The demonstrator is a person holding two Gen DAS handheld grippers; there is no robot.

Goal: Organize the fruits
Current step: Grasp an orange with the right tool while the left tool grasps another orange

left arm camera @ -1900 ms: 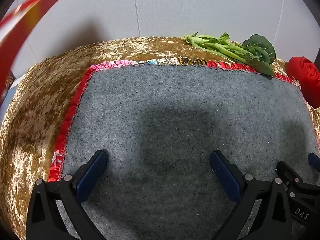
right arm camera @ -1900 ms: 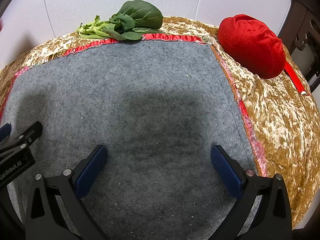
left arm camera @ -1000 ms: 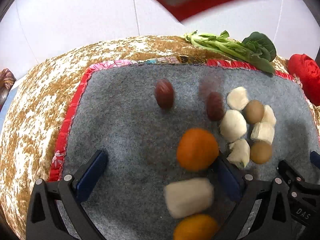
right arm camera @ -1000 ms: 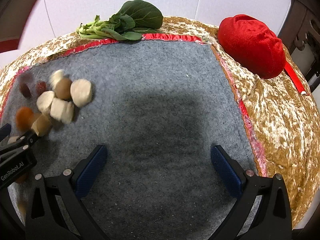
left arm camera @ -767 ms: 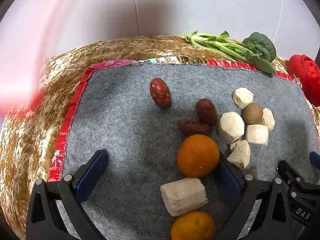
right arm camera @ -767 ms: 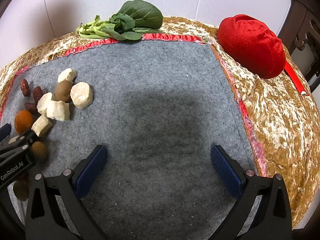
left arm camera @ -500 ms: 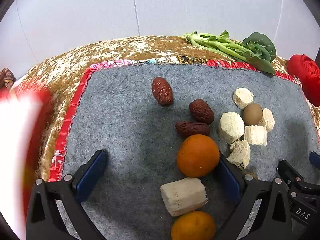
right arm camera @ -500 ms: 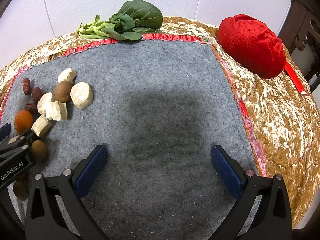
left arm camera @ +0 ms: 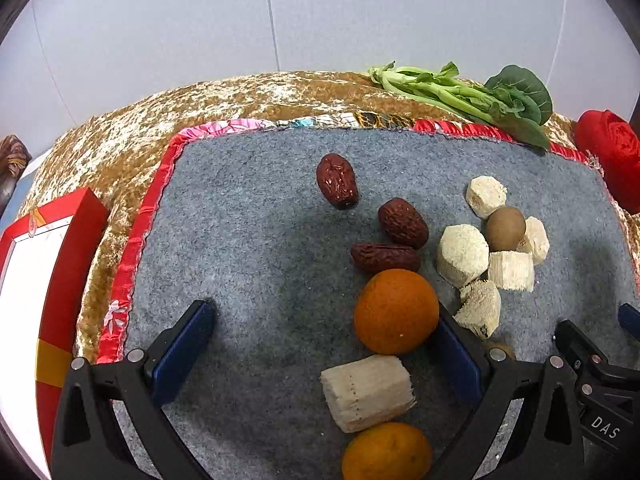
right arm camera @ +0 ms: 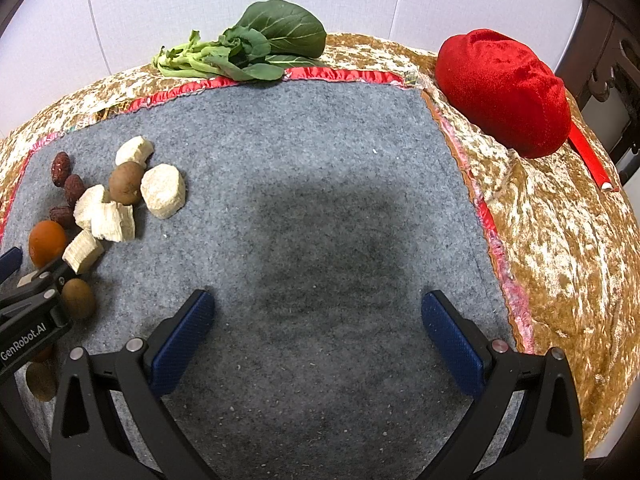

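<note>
Both the left hand-held gripper (left arm camera: 320,344) and right hand-held gripper (right arm camera: 316,332) stood wide, empty. Fruits lay along the felt mat (right arm camera: 320,200) left edge. The nearest orange (left arm camera: 396,311) looked firm, round, roll-prone; grip across its middle.

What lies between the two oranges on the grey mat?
In the left wrist view, a pale cut chunk lies between the far orange and the near orange. Nothing else shows there.
</note>
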